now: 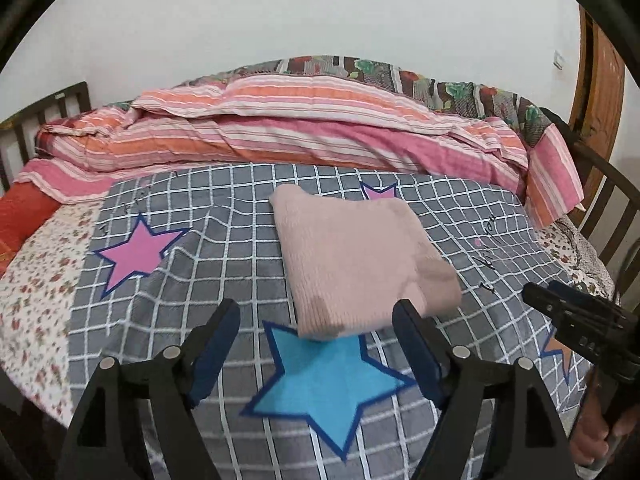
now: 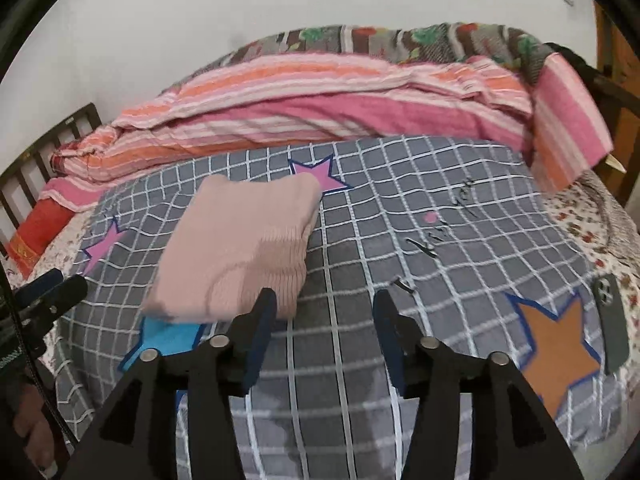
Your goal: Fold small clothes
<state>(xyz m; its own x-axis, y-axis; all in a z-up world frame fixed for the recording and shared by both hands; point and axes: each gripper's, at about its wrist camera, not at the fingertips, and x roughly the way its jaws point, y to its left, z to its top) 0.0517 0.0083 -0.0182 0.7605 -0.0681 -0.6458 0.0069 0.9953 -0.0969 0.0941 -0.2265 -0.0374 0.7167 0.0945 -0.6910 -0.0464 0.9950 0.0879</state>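
Pink knit garment [image 1: 360,256] sits folded into a compact rectangle mid-bed on the grey grid blanket [image 1: 224,264], its near edge overlapping the blue star [image 1: 328,376] print. Left tool [image 1: 316,320]: jaws spread, nothing held, just short of the garment's near edge. Right tool [image 2: 324,308]: jaws spread too, nothing held, left fingertip next to the garment's near right corner. Striped pink-orange quilt [image 1: 280,128] bunched along the far side. Dark phone [image 2: 610,320] lies on the blanket's right edge beside the orange star [image 2: 560,344].

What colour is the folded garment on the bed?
Pale dusty pink folded garment; clearest in the left wrist view.
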